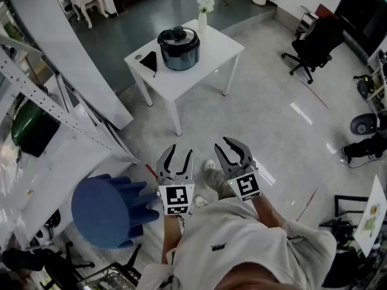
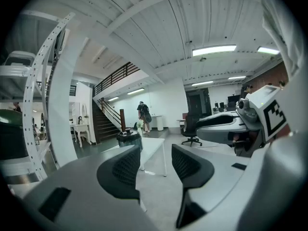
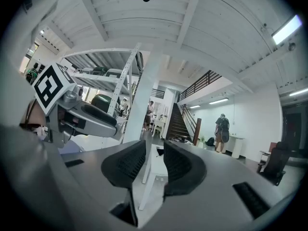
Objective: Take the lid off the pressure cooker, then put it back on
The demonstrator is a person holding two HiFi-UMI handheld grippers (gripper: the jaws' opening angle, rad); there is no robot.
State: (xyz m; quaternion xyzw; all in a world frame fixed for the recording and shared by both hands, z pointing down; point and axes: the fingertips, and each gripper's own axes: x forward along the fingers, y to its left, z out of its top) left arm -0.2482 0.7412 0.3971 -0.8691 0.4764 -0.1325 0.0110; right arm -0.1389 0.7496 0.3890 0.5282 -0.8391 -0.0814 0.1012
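Observation:
The pressure cooker [image 1: 179, 47], dark with a black-handled lid [image 1: 176, 35] sitting on it, stands on a small white table [image 1: 199, 71] well ahead of me. Both grippers hang close to my body, far short of the table. My left gripper [image 1: 176, 157] has a small gap between its jaws and holds nothing. My right gripper [image 1: 231, 148] is also open and empty. In the left gripper view the cooker [image 2: 130, 138] shows far off on the table [image 2: 155, 147], just above the left gripper [image 2: 154, 170]. The right gripper [image 3: 153, 165] frames only the table's edge [image 3: 155, 159].
A blue stool [image 1: 103, 209] stands beside my left gripper, and white perforated shelving [image 1: 54, 113] fills the left side. On the table are a vase with a white flower [image 1: 203, 14] and a flat black object [image 1: 149, 60]. A black office chair [image 1: 314, 44] sits far right. A person [image 2: 143, 115] stands near the stairs.

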